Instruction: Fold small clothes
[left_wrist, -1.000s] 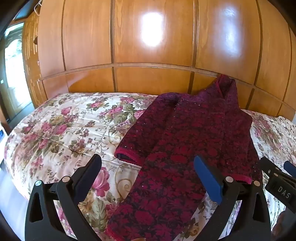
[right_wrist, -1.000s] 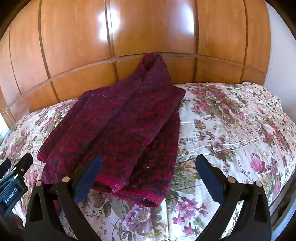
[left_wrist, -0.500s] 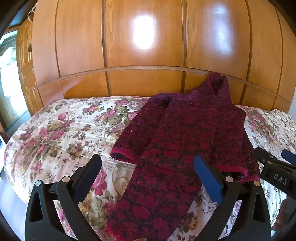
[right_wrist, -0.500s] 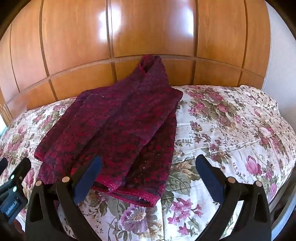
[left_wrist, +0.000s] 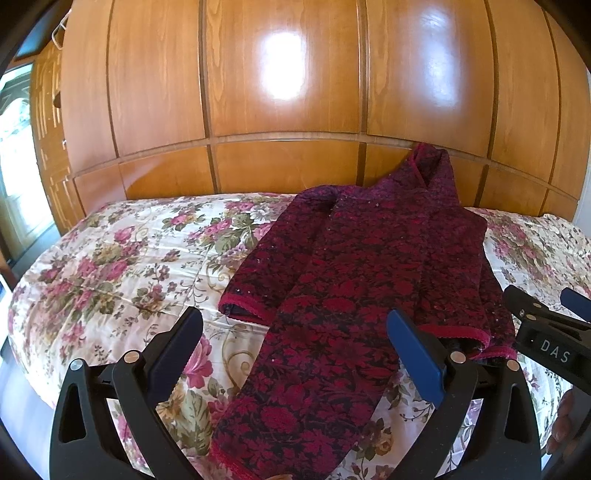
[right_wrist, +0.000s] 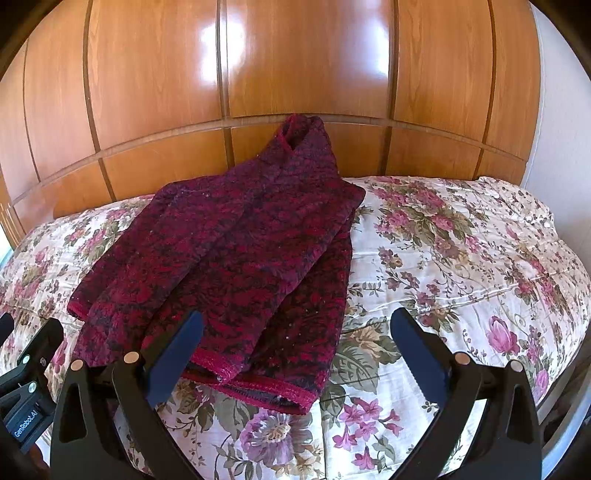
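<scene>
A dark red floral knit sweater lies on the floral bedspread, its neck propped against the wooden headboard. One sleeve lies to its left, and its right side is folded over the body. My left gripper is open and empty, held above the sweater's lower part. In the right wrist view the sweater lies left of centre. My right gripper is open and empty above the sweater's red hem. The right gripper also shows at the right edge of the left wrist view.
A glossy wooden panelled headboard rises behind the bed. The bedspread extends to the right of the sweater. A bright window or door is at the far left. The bed's edges fall away at left and right.
Both grippers have drawn back and down a little, so the sweater sits slightly lower and farther in view. The sweater has not moved. Both grippers stay open.
</scene>
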